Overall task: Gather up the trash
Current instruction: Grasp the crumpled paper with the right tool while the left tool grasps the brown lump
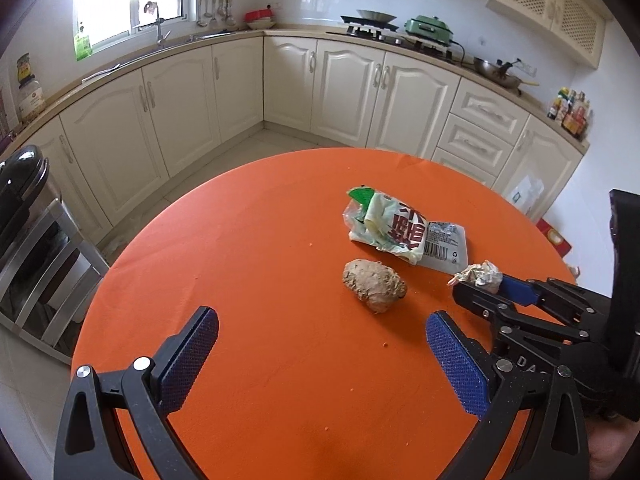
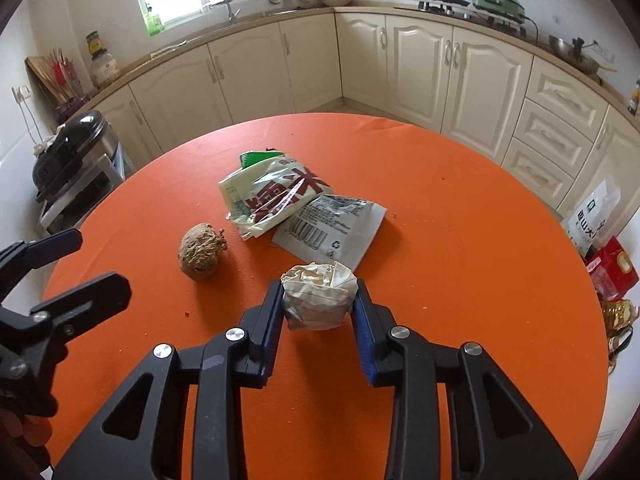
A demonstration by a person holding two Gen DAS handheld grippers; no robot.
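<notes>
Round orange tabletop (image 2: 460,240) in a kitchen, seen from both wrist cameras. The right claw (image 2: 318,304) is gripping a crumpled paper ball (image 2: 320,294) near the tabletop's near edge, both blue pads pressing its sides. The left claw (image 1: 320,354) is hanging wide open over bare orange surface, holding nothing. A brown lump (image 1: 374,285), perhaps a root, is lying just beyond it. A crumpled plastic bag (image 2: 276,192), printed red and green, is lying past the ball, partly overlapping a flat wrapper (image 2: 332,228) with a barcode; what the bag is holding cannot be made out. In the left wrist view the right claw is covering the ball's lower part. Small crumbs are dotting the tabletop.
</notes>
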